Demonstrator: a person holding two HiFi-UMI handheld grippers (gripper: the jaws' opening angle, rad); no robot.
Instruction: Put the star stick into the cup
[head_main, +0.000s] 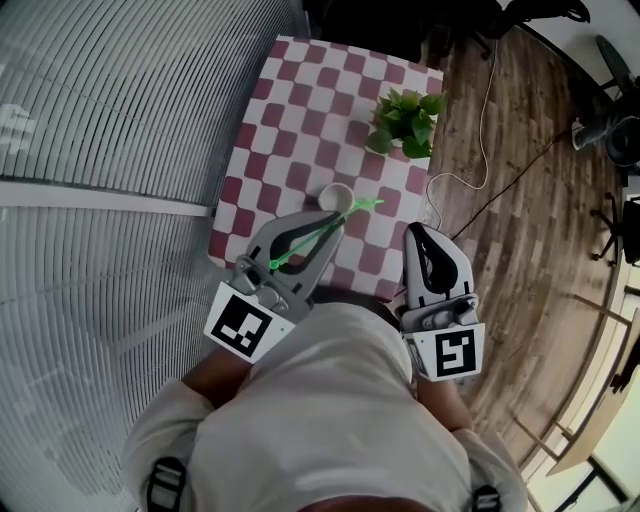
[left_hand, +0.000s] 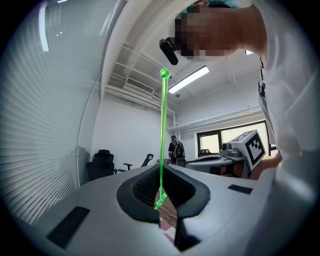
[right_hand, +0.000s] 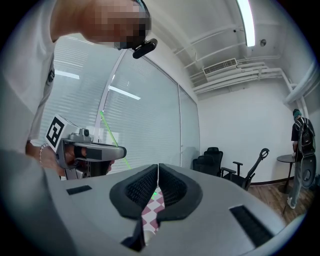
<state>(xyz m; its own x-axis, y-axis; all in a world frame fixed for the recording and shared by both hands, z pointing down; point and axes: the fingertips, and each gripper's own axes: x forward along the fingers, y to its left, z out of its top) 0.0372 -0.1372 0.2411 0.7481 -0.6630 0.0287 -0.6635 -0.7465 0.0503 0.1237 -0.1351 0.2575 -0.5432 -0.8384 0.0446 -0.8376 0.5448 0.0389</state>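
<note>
Between the left hand-held gripper (left_hand: 162, 201) jaws, the star stick (left_hand: 163, 125) stands clamped.

You are standing in an office. Glass partition walls lined with white horizontal blinds (head_main: 100, 150) run beside you. Black swivel office chairs (right_hand: 214, 161) stand against a white wall. A long fluorescent ceiling light (right_hand: 245, 20) and a white air-conditioning unit (right_hand: 220, 66) sit overhead. Brown wood-plank flooring (head_main: 520, 200) lies beneath your small red-and-white checked table (head_main: 300, 110).
</note>
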